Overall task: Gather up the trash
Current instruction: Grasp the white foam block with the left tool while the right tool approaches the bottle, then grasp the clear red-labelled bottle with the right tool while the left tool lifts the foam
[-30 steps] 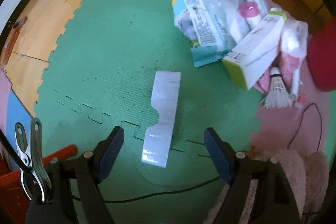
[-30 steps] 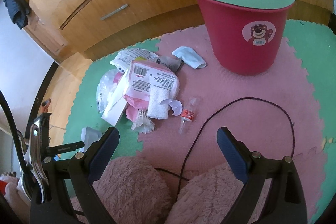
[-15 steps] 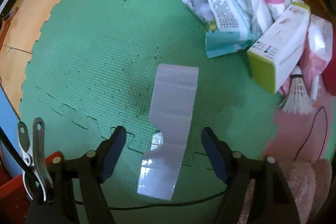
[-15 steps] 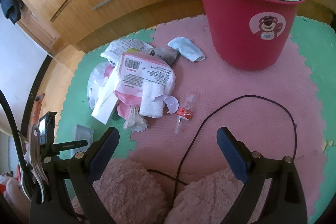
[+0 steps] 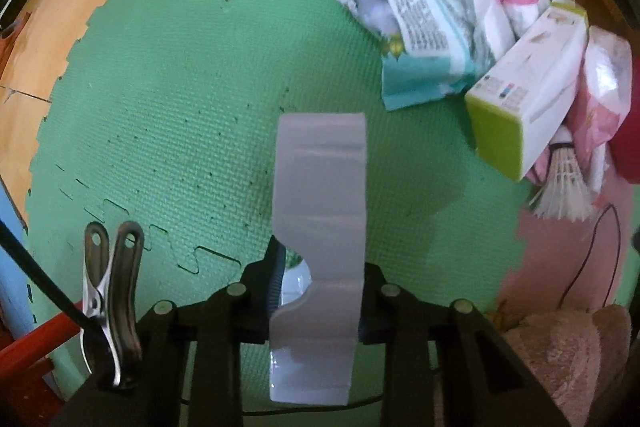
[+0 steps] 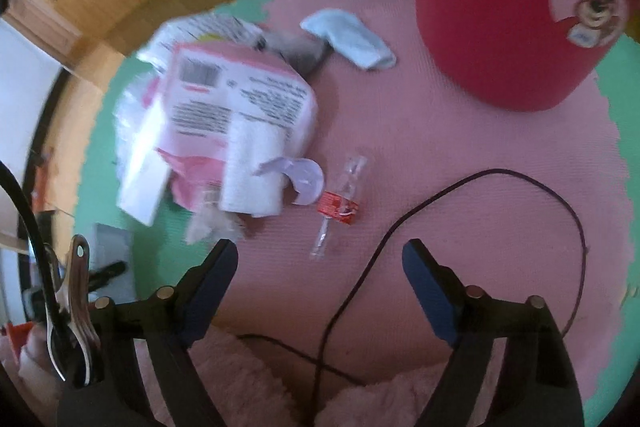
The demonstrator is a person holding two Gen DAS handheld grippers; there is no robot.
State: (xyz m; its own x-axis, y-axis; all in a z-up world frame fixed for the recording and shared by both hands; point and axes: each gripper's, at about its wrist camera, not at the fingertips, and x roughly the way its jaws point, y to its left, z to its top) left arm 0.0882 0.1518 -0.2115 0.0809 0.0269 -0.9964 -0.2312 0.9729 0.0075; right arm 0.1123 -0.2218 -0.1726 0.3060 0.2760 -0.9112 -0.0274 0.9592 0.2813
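In the left wrist view the left gripper (image 5: 316,303) is closing its jaws onto a pale plastic tray insert (image 5: 320,211); they have just been drawing together, and both pads now appear to be pressing on the sides of the strip at the lower middle of the frame. The strip is running upward from the fingers over the green mat (image 5: 180,87). Its near end is looking lifted toward the camera, though I cannot tell for certain whether it is clear of the floor.

In the right wrist view the right gripper (image 6: 320,271) is standing with its fingers wide apart and nothing between them, though they have just been narrowing a little. It is hovering over the pink mat (image 6: 440,155), and the frame is blurred. A small clear wrapper with a red label (image 6: 340,203) is lying just above the fingers, and a dark cable (image 6: 400,227) is looping between them.

The trash pile (image 5: 460,39) is sitting at the upper right of the left view, and the red bin (image 6: 512,11) is filling the upper right of the right view.

The strip is thin and flexible, so a grip this near one end is risking it bending, twisting or slipping out on the way to the bin. The right fingers are also risking catching the cable instead of the wrapper.
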